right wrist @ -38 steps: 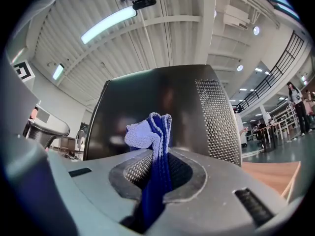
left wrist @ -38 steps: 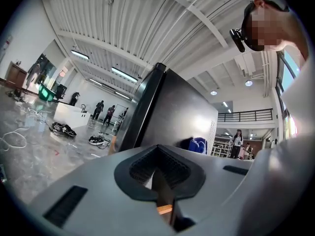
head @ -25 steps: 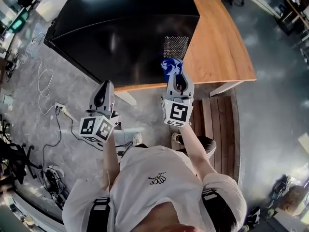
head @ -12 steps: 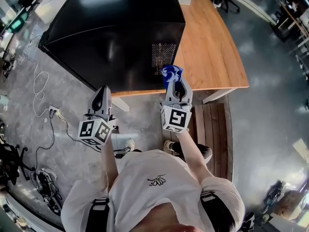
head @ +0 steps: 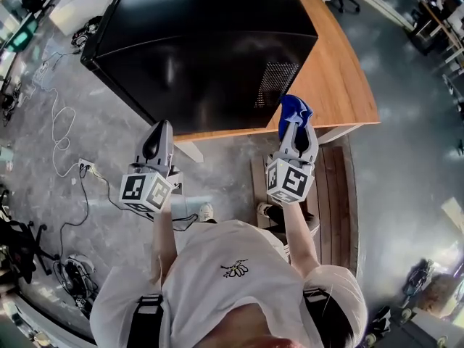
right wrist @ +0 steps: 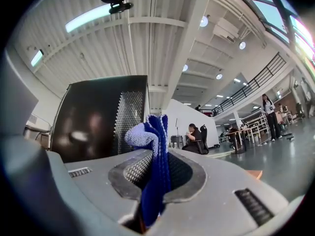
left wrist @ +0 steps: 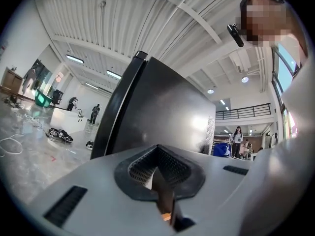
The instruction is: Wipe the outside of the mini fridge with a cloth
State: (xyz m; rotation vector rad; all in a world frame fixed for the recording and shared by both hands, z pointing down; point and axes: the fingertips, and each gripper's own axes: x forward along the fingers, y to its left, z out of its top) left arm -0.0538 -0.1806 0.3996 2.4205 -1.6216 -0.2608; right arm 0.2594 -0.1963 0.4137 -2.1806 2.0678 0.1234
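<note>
- Far to the left, on the grey floor (head: 36, 216), lie thin cords (head: 64, 125); some are white and some are black.
- Next comes the left gripper (head: 160, 127); its jaws are pressed together with nothing between them; it hangs in front of the fridge and does not touch it.
- Up in the middle is the fridge (head: 203, 42); it is big, black and shiny; it stands on a wooden table (head: 337, 85); low on its right side is a patch of tiny holes (head: 274, 84).
- Right of that patch is the cloth (head: 293, 109); it is blue and sticks up in a bunch; it is close by the fridge's right corner; I cannot tell if it touches.
- Just below it is the right gripper (head: 296, 127); its jaws are pinching the cloth.
- Under the table's right end sit wooden boards (head: 337, 187) on the floor.
</note>
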